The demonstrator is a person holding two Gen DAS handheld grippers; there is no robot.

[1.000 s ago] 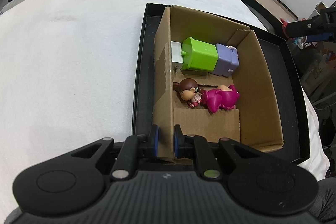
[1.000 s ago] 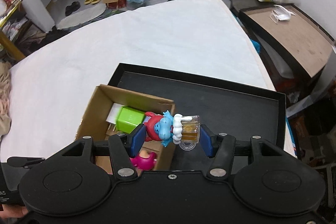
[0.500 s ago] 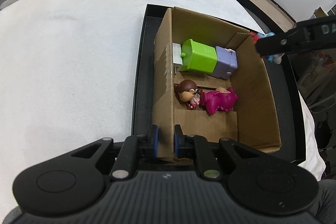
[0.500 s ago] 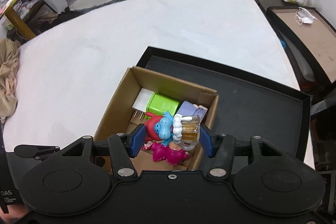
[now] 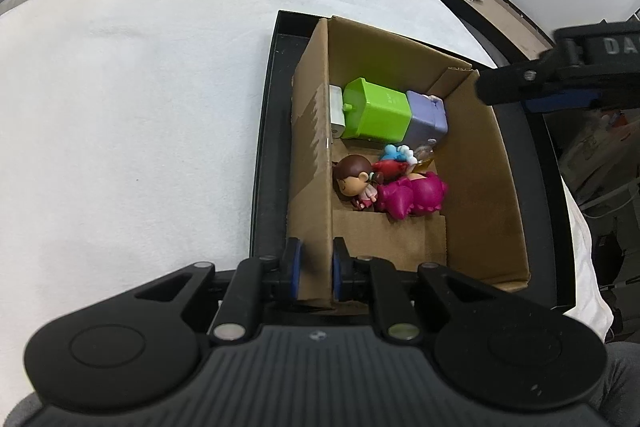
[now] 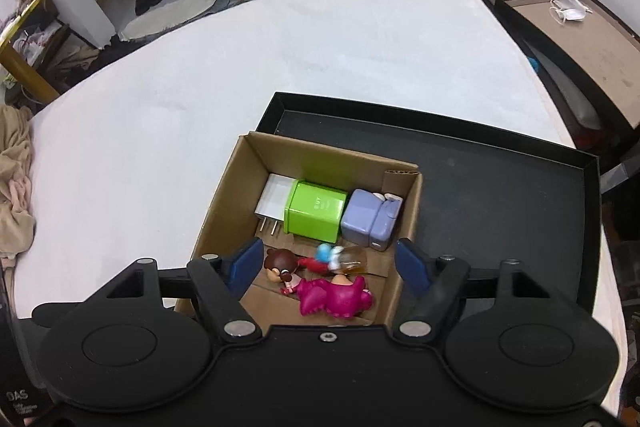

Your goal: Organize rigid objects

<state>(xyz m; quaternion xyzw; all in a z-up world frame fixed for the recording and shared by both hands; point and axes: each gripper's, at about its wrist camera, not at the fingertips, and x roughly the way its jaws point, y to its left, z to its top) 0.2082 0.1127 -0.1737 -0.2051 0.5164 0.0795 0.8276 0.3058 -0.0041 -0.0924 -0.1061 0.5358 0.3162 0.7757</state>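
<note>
The cardboard box (image 6: pixel 320 163) sits in 1 black tray (image 6: pixel 500 187) on a white bed (image 6: pixel 280 67) and holds 6 items. There are 3 blocky ones in a row at its 12 o'clock side: 1 white plug adapter (image 6: pixel 276 201), 1 green cube (image 6: pixel 316 211) with faint embossed lettering too small to read, and 1 lilac cube (image 6: pixel 366 219). Toward 6 o'clock lie 3 figurines, touching: 1 brown-haired doll (image 6: pixel 282 263), 1 magenta dinosaur (image 6: pixel 336 297), and 1 blue-and-red smurf with a clear mug (image 6: pixel 336 257), blurred.

The right tongs (image 6: pixel 328 265) hang over the box, spread wide, gripping nothing; their body reads "DAS".

The left tongs (image 5: pixel 313 267) are nearly closed, pinching the box's 9 o'clock wall (image 5: pixel 310 147) at the near corner.
</note>
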